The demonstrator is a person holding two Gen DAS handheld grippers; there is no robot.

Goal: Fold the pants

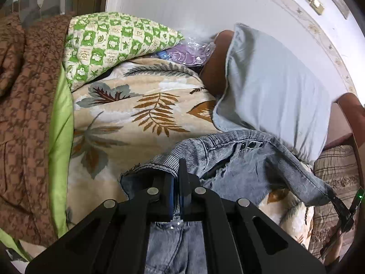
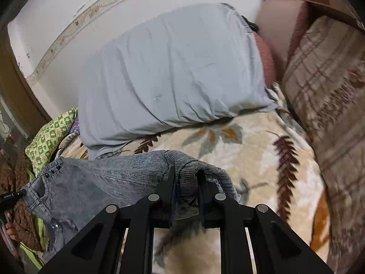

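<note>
Left tongs (image 1: 176, 178) and right tongs (image 2: 186, 182) both angled down, each clamped on the waistband of the pants (image 2: 91, 182) — grey washed denim, stretched between them, hanging over the leaf-print blanket (image 1: 136, 105) on the bed.

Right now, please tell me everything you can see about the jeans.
The jeans are faded grey-blue denim with a ribbed, elastic-looking waistband and a row of dark buttons at the fly. They are held up by the waistband, stretched between both claws: the left claw is shut on one side, the right claw on a bunched fold at the other. The rest hangs down over the leaf-patterned blanket, before a pale blue pillow.
</note>
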